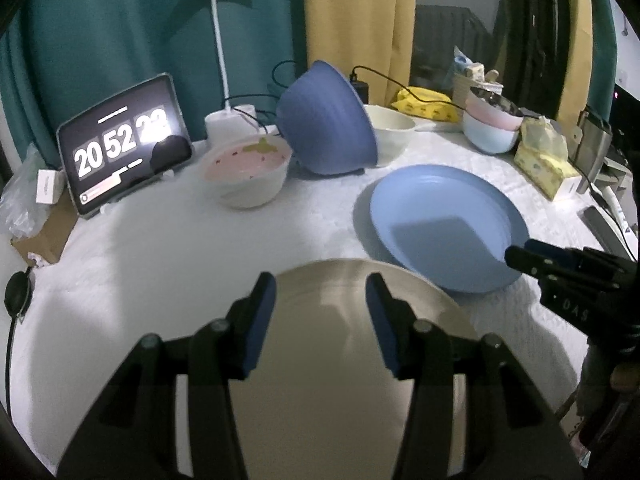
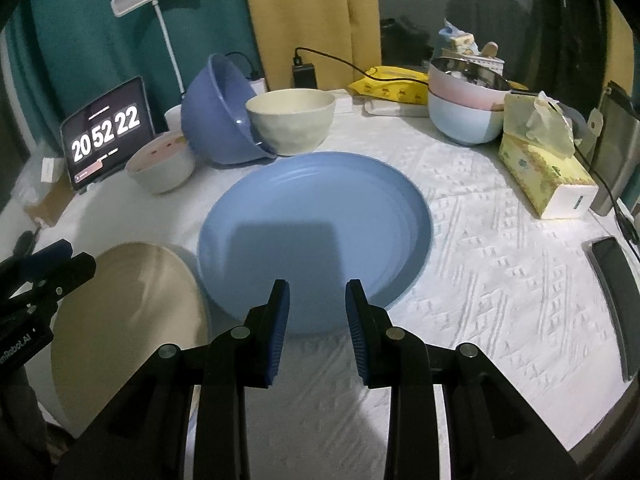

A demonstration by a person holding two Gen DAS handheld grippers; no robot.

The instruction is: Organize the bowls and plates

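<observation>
**Two Plates Lie Flat, Bowls Crowd the Back**

A blue plate (image 2: 316, 236) lies face up on the white embossed cloth (image 2: 500, 280), a beige plate (image 2: 128, 320) just beside it. The right gripper (image 2: 317, 312) and left gripper (image 1: 321, 316) hover with jaws parted, empty. Behind, a tipped purple bowl (image 2: 216, 116) leans on a cream bowl (image 2: 292, 120).
</observation>
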